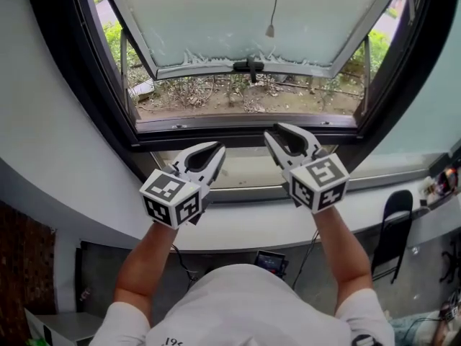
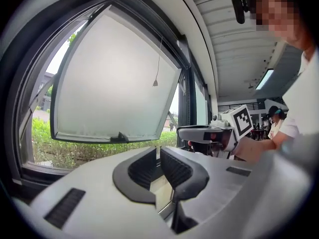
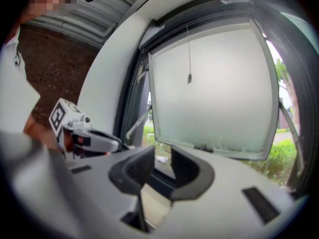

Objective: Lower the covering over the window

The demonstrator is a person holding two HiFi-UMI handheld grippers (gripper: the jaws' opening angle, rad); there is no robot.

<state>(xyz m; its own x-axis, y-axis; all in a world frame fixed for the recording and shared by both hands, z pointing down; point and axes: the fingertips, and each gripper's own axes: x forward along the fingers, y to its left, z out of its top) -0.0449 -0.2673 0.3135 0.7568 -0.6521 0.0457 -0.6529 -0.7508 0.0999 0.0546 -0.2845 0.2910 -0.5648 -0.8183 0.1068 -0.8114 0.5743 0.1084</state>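
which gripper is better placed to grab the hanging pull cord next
Right, probably: the right gripper sits almost under the cord pull with its jaws apart and empty, while the left gripper is further to the side and shut.

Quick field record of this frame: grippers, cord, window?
left gripper: shut, empty, held up before the window
right gripper: open, empty, held up beside the left one
pull cord: hangs free, higher than both grippers, untouched
window sash: frosted pane, tilted open outward
task state: cord not yet gripped
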